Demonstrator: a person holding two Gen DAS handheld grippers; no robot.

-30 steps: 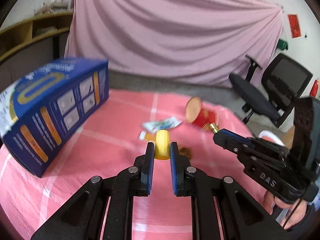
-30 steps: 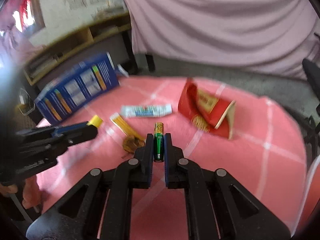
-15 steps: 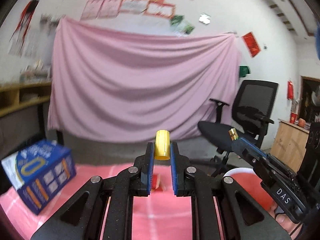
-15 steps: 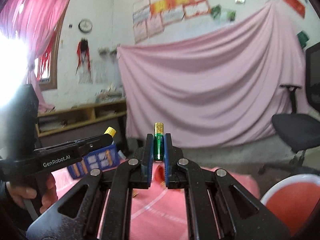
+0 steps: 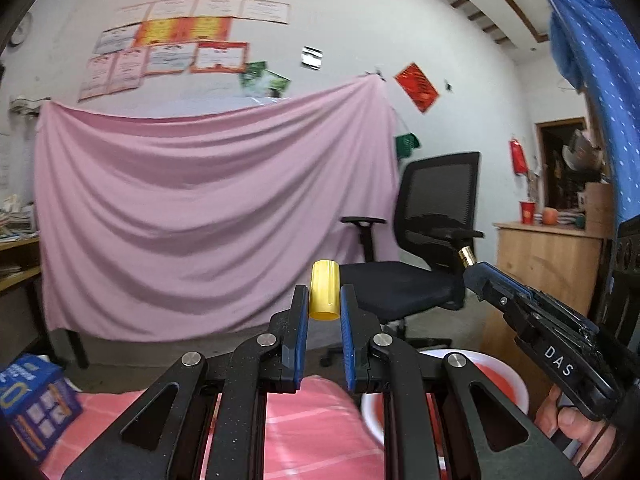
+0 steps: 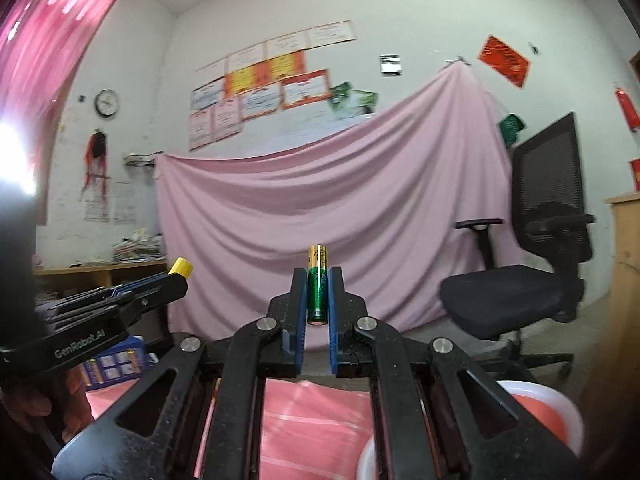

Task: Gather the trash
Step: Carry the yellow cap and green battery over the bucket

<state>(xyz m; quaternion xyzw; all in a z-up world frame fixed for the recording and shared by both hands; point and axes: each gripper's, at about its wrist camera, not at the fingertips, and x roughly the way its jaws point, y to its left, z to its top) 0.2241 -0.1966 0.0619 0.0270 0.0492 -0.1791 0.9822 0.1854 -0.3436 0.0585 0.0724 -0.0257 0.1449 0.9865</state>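
My left gripper (image 5: 324,300) is shut on a small yellow cap (image 5: 325,295), held upright between the blue pads and raised level toward the room. My right gripper (image 6: 319,292) is shut on a green and gold battery (image 6: 318,285), standing on end between its pads. In the left wrist view the right gripper (image 5: 472,266) reaches in from the right with the battery's gold tip (image 5: 466,257) showing. The right wrist view shows the left gripper (image 6: 176,276) at the left with the yellow cap (image 6: 181,267). A white bin with a red inside (image 5: 498,380) sits low at the right, also seen as the bin (image 6: 552,408) at the lower right.
The pink checked tablecloth (image 5: 312,432) lies below both grippers. A blue battery box (image 5: 34,404) stands at the table's left. A black office chair (image 5: 424,248) and a pink sheet (image 5: 200,220) fill the background; a wooden cabinet (image 5: 548,264) stands right.
Both grippers have risen and tilted up from the table to level, swinging right. The table's litter has dropped out of view and the bin has come in. Both holds are unchanged.
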